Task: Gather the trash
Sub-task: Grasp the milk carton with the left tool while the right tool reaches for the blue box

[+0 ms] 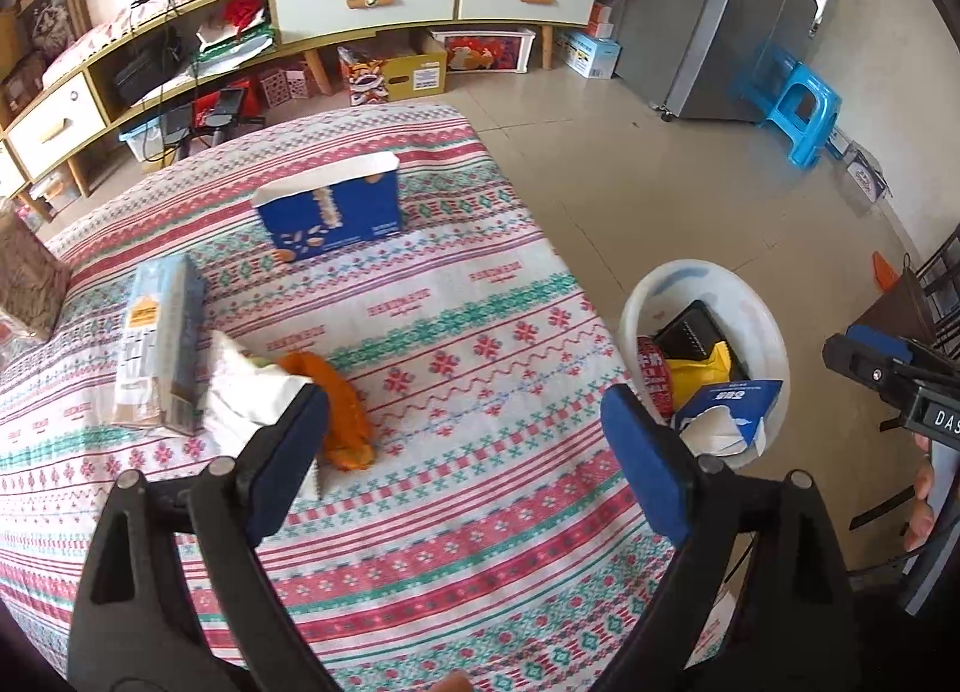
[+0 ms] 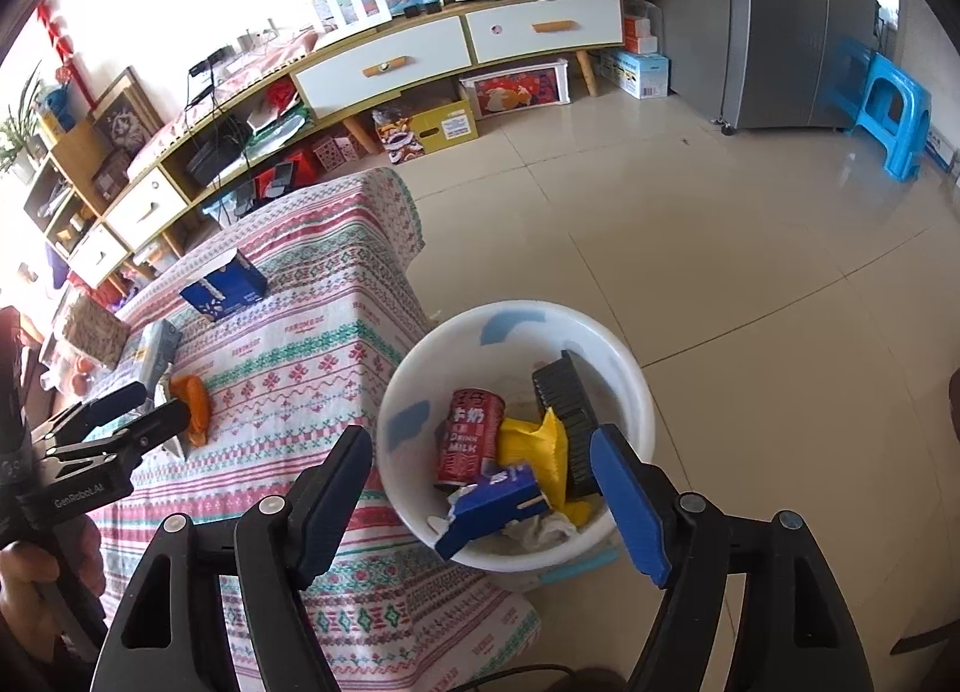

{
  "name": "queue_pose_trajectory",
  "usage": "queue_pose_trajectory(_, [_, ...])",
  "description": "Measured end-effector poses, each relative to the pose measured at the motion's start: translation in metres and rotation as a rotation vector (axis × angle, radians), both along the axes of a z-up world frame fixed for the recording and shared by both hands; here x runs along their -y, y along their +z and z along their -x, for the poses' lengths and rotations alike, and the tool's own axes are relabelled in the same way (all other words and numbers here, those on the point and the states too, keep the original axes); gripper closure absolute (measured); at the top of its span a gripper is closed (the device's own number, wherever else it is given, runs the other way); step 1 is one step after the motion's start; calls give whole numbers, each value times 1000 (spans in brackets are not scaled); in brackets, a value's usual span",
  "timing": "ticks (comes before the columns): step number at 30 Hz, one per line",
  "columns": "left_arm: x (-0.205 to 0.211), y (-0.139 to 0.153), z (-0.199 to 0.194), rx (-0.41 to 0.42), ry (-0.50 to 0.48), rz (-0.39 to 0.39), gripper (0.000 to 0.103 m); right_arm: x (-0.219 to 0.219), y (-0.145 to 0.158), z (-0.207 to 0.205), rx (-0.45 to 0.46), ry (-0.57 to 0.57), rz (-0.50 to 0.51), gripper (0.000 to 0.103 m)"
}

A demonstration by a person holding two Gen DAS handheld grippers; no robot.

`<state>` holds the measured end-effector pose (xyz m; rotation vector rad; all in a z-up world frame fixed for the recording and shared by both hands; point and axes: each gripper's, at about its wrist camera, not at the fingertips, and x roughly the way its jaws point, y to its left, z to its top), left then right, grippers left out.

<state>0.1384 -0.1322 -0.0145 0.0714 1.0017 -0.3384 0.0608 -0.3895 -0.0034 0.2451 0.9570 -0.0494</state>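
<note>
My left gripper (image 1: 465,398) hangs open over the patterned tablecloth (image 1: 480,296) with nothing between its fingers. By its left finger lie an orange wrapper (image 1: 342,410) and a crumpled white paper (image 1: 240,392). A pale blue carton (image 1: 159,344) lies flat further left, and a dark blue box (image 1: 330,212) stands behind. My right gripper (image 2: 480,440) is open above the white bin (image 2: 420,356), holding nothing. In the bin sit a red milk can (image 2: 468,440), a yellow wrapper (image 2: 540,452), a black piece (image 2: 564,398), a blue box (image 2: 498,506) and tissue.
The bin (image 1: 636,308) stands on the tiled floor against the table's right edge. A brown block (image 1: 27,278) sits at the table's far left. Beyond are a low cabinet (image 1: 360,2), a fridge (image 1: 750,14) and a blue stool (image 1: 798,110). A hand (image 2: 36,590) holds the left gripper.
</note>
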Motion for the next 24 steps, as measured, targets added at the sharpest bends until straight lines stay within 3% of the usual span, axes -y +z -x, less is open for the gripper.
queue_pose_trajectory(12, [-100, -2, -14, -28, 193, 8, 11, -76, 0, -35, -6, 94, -1, 22])
queue_pose_trajectory(20, [-148, -43, -49, -93, 321, 16, 11, -111, -9, -55, -34, 135, 29, 22])
queue_pose_trajectory(24, [-159, -58, -71, -125, 367, 82, 11, -116, -15, -62, -50, 134, 52, 22])
